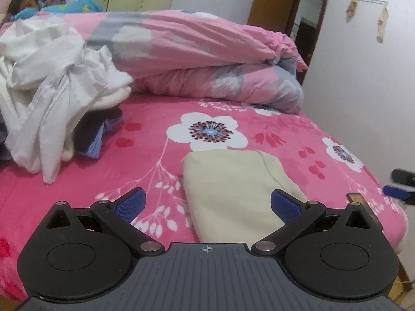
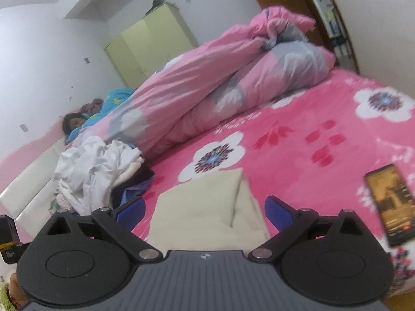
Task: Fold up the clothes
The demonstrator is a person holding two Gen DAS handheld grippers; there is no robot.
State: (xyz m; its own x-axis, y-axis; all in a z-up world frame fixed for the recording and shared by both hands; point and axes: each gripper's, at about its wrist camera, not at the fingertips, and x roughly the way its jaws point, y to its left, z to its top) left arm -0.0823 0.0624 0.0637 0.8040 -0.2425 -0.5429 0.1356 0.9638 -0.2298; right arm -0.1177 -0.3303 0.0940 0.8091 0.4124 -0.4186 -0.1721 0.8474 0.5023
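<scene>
On far left of bed: unfolded pile (image 1: 52,85) of white and dark clothes is waiting for you, heaped against pink duvet (image 1: 197,51). Most of task is looking undone. Moving right: your left gripper (image 1: 207,204) is hovering with jaws spread wide, gripping nothing. Cream garment (image 1: 233,194) is lying folded flat on pink flowered bedspread (image 1: 285,134), just ahead of both grippers; one piece is appearing finished. Your right gripper (image 2: 205,208) is likewise gaping, empty. Phone (image 2: 389,202) is lying further right.
</scene>
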